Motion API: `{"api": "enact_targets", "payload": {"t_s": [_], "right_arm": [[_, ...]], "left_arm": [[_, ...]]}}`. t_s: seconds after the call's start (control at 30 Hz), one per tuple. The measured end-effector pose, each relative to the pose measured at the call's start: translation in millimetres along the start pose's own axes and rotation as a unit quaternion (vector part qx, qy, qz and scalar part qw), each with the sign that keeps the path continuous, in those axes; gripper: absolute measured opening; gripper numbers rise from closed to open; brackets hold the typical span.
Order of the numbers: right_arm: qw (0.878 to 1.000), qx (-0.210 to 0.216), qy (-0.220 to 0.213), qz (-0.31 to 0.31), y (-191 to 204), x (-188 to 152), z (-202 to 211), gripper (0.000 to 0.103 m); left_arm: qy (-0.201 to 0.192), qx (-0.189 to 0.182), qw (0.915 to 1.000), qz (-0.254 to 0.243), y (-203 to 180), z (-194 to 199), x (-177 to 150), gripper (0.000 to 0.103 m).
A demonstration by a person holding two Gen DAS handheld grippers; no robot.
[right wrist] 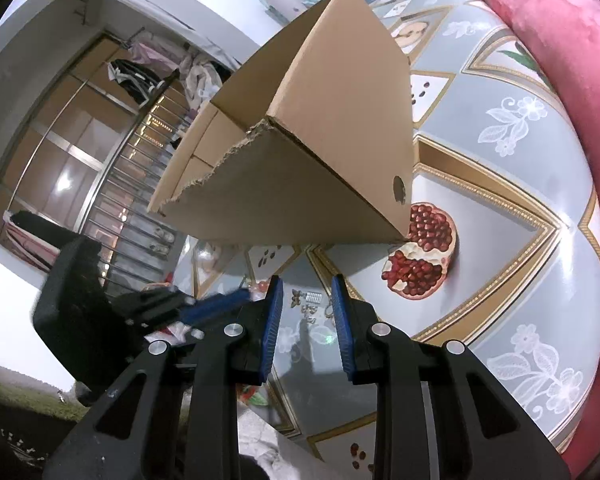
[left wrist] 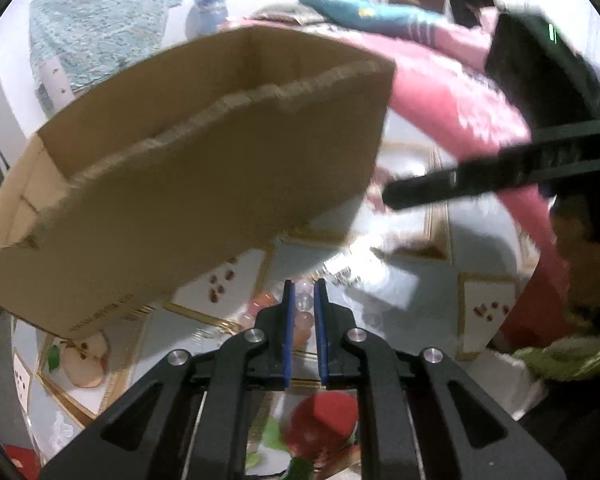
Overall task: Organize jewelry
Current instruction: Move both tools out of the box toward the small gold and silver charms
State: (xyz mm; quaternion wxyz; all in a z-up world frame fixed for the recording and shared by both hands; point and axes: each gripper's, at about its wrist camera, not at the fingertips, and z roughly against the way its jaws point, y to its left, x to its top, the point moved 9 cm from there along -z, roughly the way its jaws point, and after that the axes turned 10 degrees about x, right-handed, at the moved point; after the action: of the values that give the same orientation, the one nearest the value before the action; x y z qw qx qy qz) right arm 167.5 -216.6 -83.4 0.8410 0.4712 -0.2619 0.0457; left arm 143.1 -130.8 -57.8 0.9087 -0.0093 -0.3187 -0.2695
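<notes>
An open brown cardboard box point(left wrist: 204, 168) stands on the patterned cloth; it also shows in the right wrist view point(right wrist: 308, 148). My left gripper point(left wrist: 304, 288) has its blue pads close together around a pale pink bead bracelet point(left wrist: 305, 308), just in front of the box. My right gripper point(right wrist: 306, 286) is open and empty, above small jewelry pieces point(right wrist: 310, 304) lying on the cloth. The left gripper point(right wrist: 216, 306) shows at the left of the right wrist view. The right gripper point(left wrist: 460, 184) shows as a dark blurred bar in the left wrist view.
The floor cloth point(right wrist: 500, 184) is grey with gold borders and fruit prints, including a pomegranate point(right wrist: 424, 256). A red jewelry box point(left wrist: 324, 420) lies below my left gripper. A pink quilt point(left wrist: 452, 96) lies behind. A person's arm point(left wrist: 572, 272) is at the right.
</notes>
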Motion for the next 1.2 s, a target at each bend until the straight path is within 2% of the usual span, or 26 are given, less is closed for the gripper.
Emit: {"api": "enact_targets", "payload": {"t_s": [0.13,0.3,0.43,0.53,0.7,0.73,0.83,0.97,1.03,1.1,1.2], "right_arm": [[1.0,0.0,0.002,-0.001,1.9,-0.9,-1.2,0.026],[1.0,0.0,0.003,0.002,6.6,-1.2,-3.0,0.026],[1.0,0.001,0.008,0.005,9.1,-0.9,-7.1,0.026],[1.0,0.0,0.014,0.01,12.4,-1.4,-11.8,0.026],[1.0,-0.002,0.022,0.014,17.4,-1.6,-17.6,0.026],[1.0,-0.003,0.022,0.016,18.3,-1.5,-17.9,0.026],[1.0,-0.007,0.024,0.016,19.4,-1.4,-19.2,0.026],[0.999,-0.026,0.027,0.023,18.4,-3.0,-18.6,0.026],[0.998,-0.042,0.031,0.035,19.0,-5.1,-17.8,0.026],[0.997,-0.056,0.037,0.048,20.1,-8.5,-17.6,0.026],[0.993,-0.083,0.048,0.073,20.8,-16.1,-15.9,0.029]], "left_arm": [[-0.026,-0.019,0.9982,0.05,19.6,22.8,8.9,0.009],[-0.046,-0.046,0.9893,0.131,50.0,53.0,9.1,0.009],[-0.049,-0.069,0.976,0.201,69.3,67.0,-1.2,0.009],[-0.038,-0.087,0.9609,0.26,87.7,65.4,-14.3,0.009],[-0.026,-0.105,0.9471,0.302,96.8,58.1,-30.1,0.009],[-0.025,-0.105,0.9464,0.304,98.9,56.8,-32.1,0.009],[-0.003,-0.075,0.9489,0.307,108.5,43.9,-47.3,0.009],[0.023,-0.049,0.9468,0.317,120.9,34.9,-67.5,0.009],[0.018,-0.033,0.9488,0.314,125.2,38.9,-69.9,0.013],[0.008,-0.014,0.9519,0.306,129.1,44.3,-67.3,0.024],[-0.007,0.005,0.9584,0.285,129.1,50.5,-65.1,0.031]]}}
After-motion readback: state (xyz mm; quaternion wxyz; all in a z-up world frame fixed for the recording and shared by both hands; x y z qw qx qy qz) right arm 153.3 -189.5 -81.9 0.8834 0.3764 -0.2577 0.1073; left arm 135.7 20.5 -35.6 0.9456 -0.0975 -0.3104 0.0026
